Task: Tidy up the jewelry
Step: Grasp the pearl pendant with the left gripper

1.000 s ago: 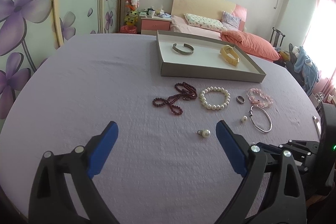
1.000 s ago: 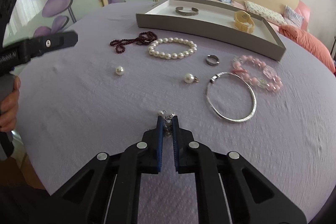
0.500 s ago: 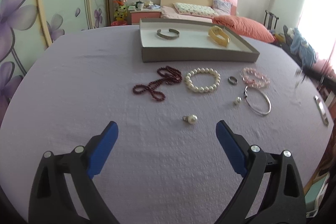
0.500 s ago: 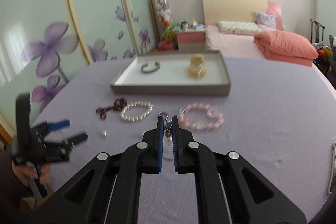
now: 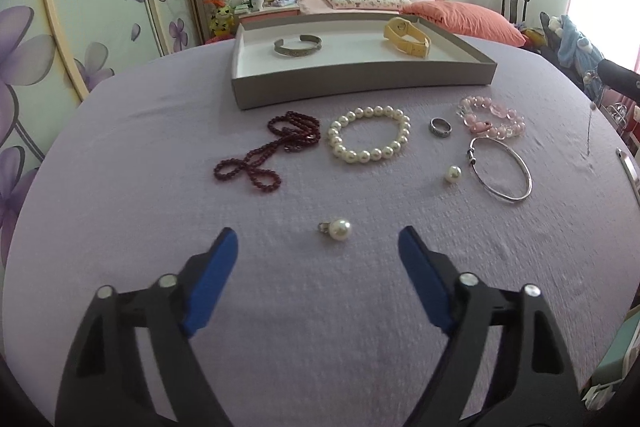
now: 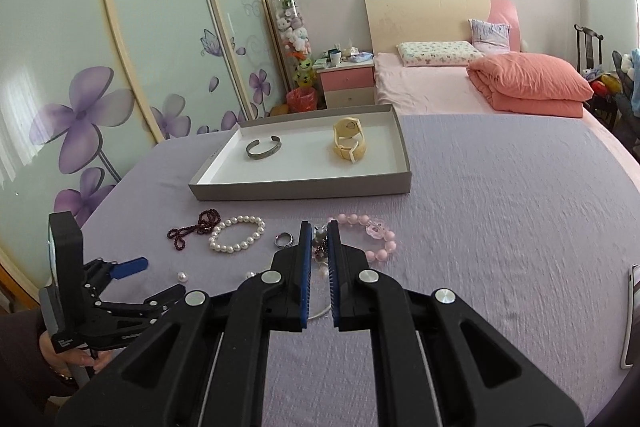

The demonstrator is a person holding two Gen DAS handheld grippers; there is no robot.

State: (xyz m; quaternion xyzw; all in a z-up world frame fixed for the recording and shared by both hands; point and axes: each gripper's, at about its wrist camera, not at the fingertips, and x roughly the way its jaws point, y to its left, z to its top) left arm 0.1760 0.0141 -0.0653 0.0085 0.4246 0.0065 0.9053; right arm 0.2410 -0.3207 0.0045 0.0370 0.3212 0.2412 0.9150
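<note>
- Lettering: white print on the black body of the left gripper point(image 6: 132, 281), seen from the right wrist, too small to read; no other writing legible.
- Left gripper point(image 5: 318, 243): jaws wide and closing, nothing touched; pearl pendant point(image 5: 339, 228) lies on the lilac tablecloth point(image 5: 140, 187) ahead, between the fingertips.
- Right gripper point(image 6: 319, 233): jaws narrow, clamped on a small beaded earring point(image 6: 319, 247).
- Tray point(image 5: 360, 83), at the far edge: silver cuff point(image 5: 297, 45) on its left, yellow watch point(image 5: 408, 35) on its right.
- Left wrist view only: bangle point(image 5: 500, 169) entire, second loose pearl point(image 5: 453, 173) just beside it.
- Right wrist view only: a hand point(image 6: 60, 359) on the left gripper's handle; phone point(image 6: 630, 315) at the cloth's right edge.
- Both views: dark red beads point(image 5: 276, 147), pearl bracelet point(image 5: 370, 139), ring point(image 5: 440, 127), pink bracelet point(image 5: 492, 113) in a row before the tray.
</note>
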